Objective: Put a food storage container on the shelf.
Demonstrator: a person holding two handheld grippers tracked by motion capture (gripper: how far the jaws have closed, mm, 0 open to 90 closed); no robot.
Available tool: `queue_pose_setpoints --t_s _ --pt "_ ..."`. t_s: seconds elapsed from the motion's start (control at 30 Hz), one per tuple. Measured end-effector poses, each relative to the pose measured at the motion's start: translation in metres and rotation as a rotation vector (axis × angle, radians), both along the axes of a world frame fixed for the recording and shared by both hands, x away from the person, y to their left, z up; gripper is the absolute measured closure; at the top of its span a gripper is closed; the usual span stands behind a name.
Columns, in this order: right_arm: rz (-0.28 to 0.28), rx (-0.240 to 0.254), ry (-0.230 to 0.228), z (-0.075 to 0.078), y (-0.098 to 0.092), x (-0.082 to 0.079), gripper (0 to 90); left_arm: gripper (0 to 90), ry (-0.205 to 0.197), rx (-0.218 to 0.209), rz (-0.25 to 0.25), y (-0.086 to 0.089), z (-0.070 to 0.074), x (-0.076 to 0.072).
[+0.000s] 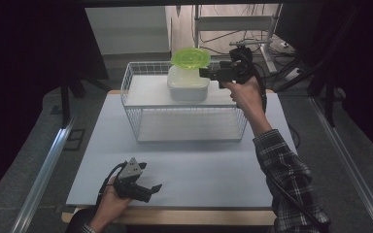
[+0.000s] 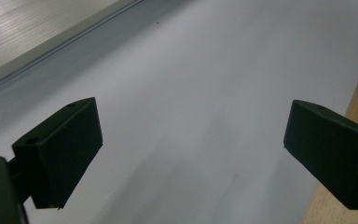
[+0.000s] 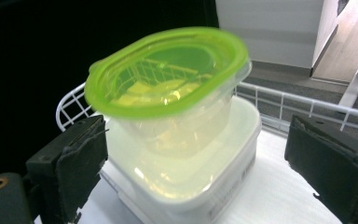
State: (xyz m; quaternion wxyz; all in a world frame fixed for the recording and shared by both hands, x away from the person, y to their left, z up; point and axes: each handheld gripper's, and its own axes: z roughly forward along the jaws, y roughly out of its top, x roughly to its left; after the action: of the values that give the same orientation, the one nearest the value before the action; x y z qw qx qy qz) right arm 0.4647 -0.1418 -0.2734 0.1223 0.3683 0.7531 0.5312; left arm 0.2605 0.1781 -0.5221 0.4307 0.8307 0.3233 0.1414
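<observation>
We took the white wire rack (image 1: 141,127) at the far middle of the pale table mat (image 1: 199,167) as our landmark. On the rack's upper shelf, toward its right half, sat a white square tub (image 1: 188,87), and on that tub stood a clear container (image 3: 177,128) with a lime-green lid (image 1: 190,57), so the green lid was the highest thing on the rack. In the right gripper view we saw the clear container sitting a little tilted on the tub, its lid leaning down toward the left of that view.

The right gripper (image 1: 205,73) was held level just to the right of that stack, above the rack's shelf, pointing at the container from the side. In its own view both black jaws stood wide apart, one at each side of the stack, and neither pad touched the container or the tub; we saw clear gaps on both sides. A hand and a plaid sleeve (image 1: 286,174) reached up to it from the lower right.

The left gripper (image 1: 151,189) lay well in front of the rack, near the front edge of the mat, held in the other hand. Its jaws were also spread wide with only bare mat between them.
</observation>
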Motion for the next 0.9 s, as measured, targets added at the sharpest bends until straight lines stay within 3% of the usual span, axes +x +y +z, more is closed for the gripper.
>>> queue_pose_setpoints --t_s 0.6,0.9 --pt "0.023 -0.055 -0.040 -0.012 -0.012 -0.025 5.2 4.0 0.001 0.001 0.000 0.000 0.000 0.000" --pt "0.035 -0.066 -0.035 -0.024 -0.026 -0.037 5.2 4.0 0.001 0.003 -0.002 0.000 -0.001 0.000"
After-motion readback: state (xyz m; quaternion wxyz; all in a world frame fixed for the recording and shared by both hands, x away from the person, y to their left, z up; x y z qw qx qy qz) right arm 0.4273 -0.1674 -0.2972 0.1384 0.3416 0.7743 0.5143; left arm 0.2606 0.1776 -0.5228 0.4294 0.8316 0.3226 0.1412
